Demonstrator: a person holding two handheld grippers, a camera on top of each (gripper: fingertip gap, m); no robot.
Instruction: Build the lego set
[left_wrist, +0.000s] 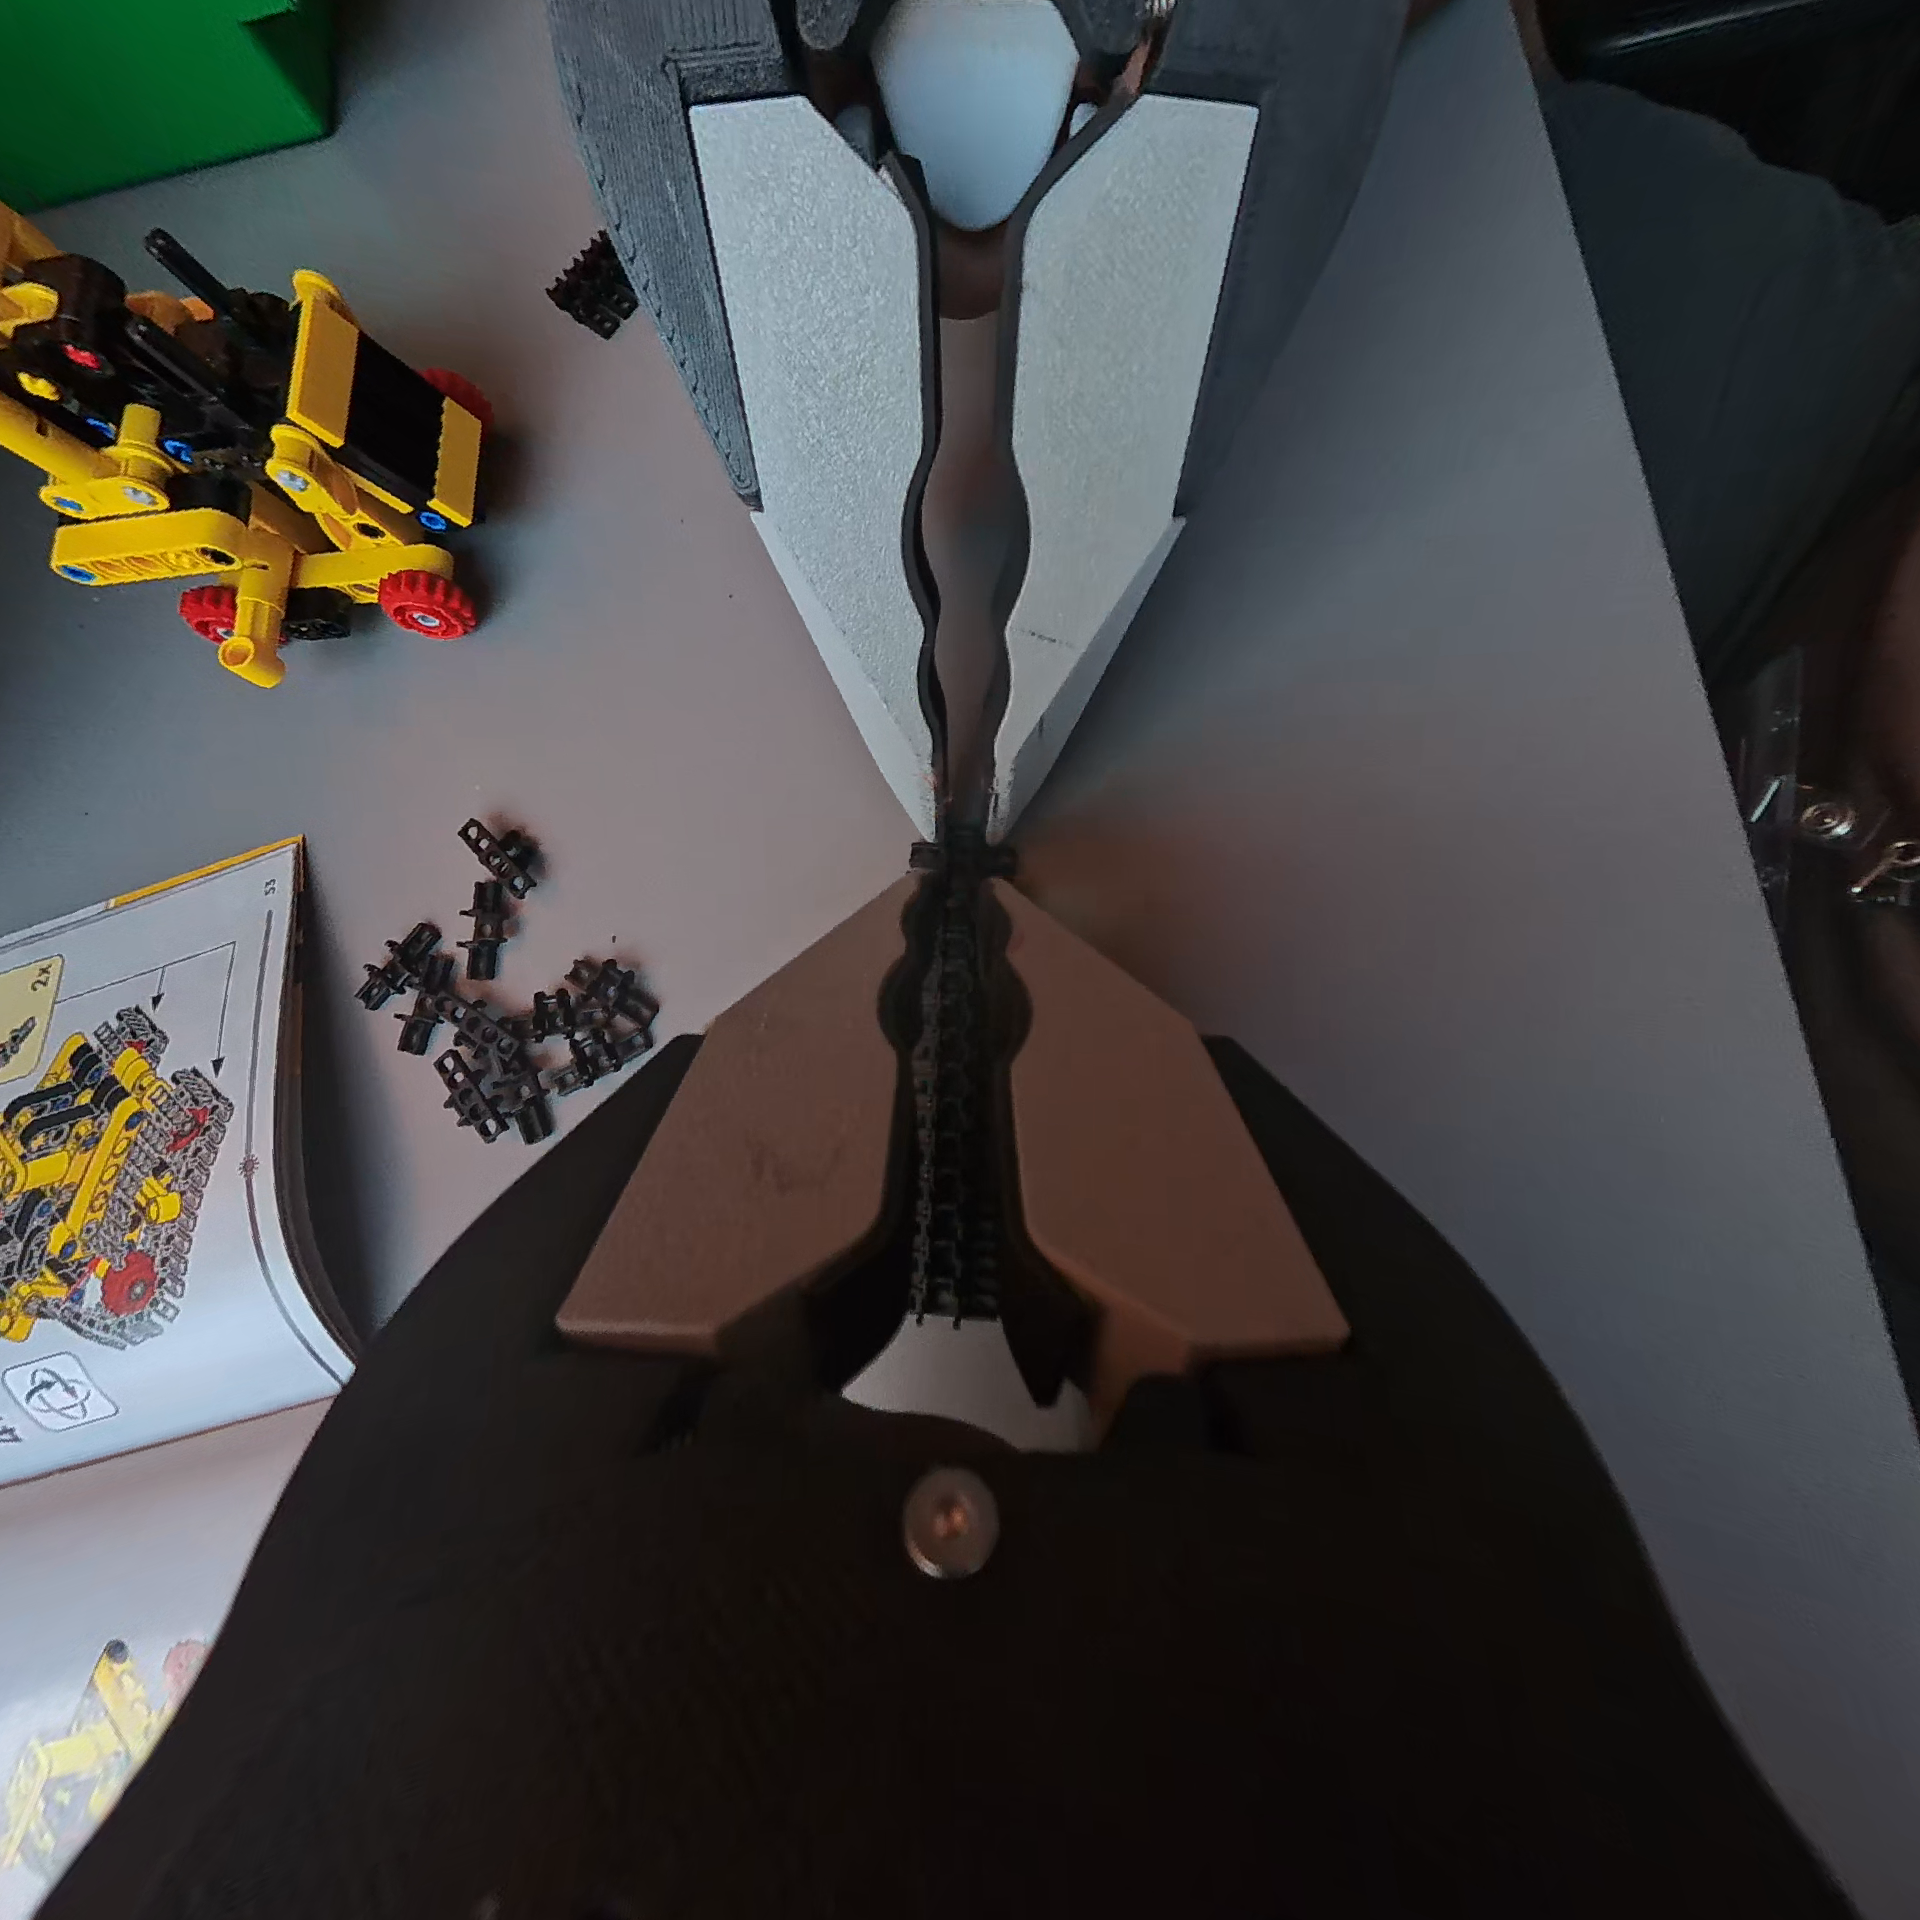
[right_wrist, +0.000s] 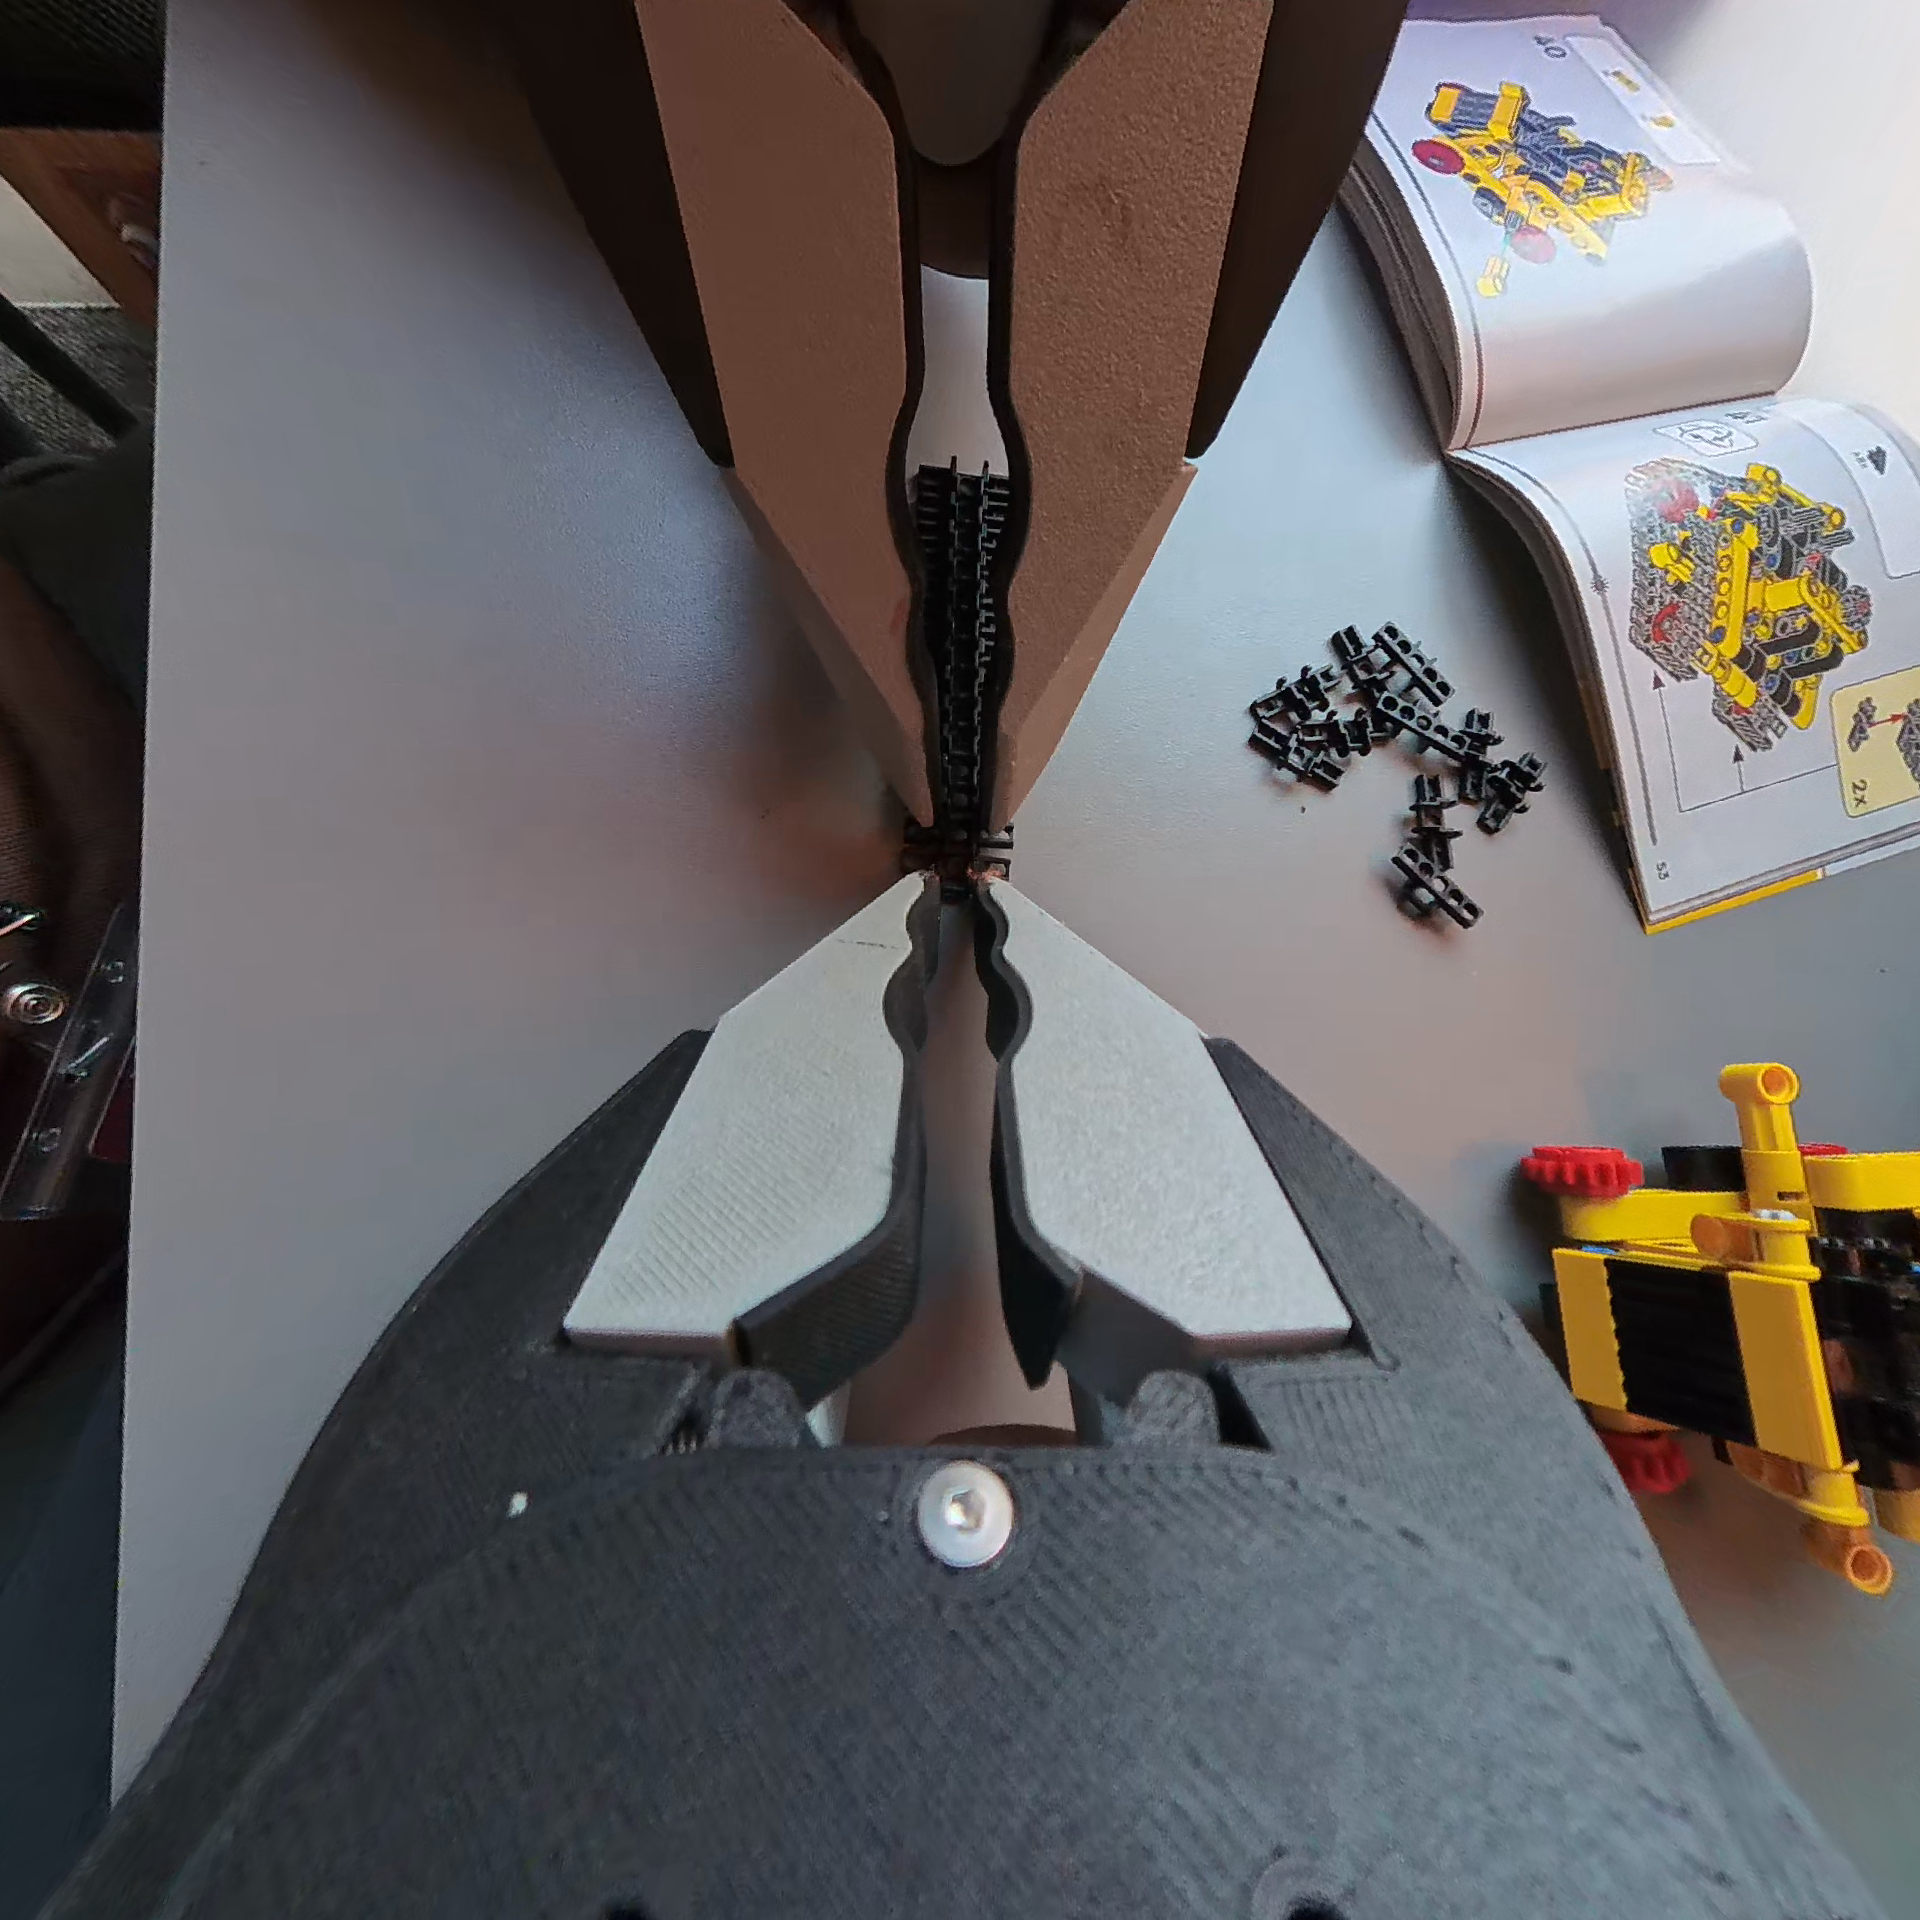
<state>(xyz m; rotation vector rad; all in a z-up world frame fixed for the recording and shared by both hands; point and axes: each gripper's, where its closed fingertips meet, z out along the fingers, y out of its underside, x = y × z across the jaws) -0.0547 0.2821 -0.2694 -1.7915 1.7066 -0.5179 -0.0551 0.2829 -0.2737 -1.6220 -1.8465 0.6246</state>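
The black chain of linked plastic track pieces (left_wrist: 954, 1122) lies lengthwise between the brown fingers of the left gripper (left_wrist: 958, 883), whose jaws are closed down onto it so that the strip fills the narrow wavy slot between the black pads, its end link sticking out just past the fingertips. Tip to tip with it, the grey-fingered right gripper (right_wrist: 951, 891) meets that protruding end; its jaws are drawn nearly together, and the tips appear to pinch the end link, though the contact is small and dark and hard to make out. In the right wrist view the same track strip (right_wrist: 964, 644) runs up the slot of the opposing brown fingers. Both tools hang over a pale grey tabletop (left_wrist: 1299, 727). Near the grippers, a loose heap of small black track links (left_wrist: 499, 1023) lies on the table, just beside an open instruction booklet (left_wrist: 135, 1164) with pictures of the model. Further off stands the partly built yellow and black bulldozer model with red gear wheels (left_wrist: 260, 436), and one separate black toothed piece (left_wrist: 594, 286) rests beyond it. A green box (left_wrist: 156, 83) occupies the table's far corner.
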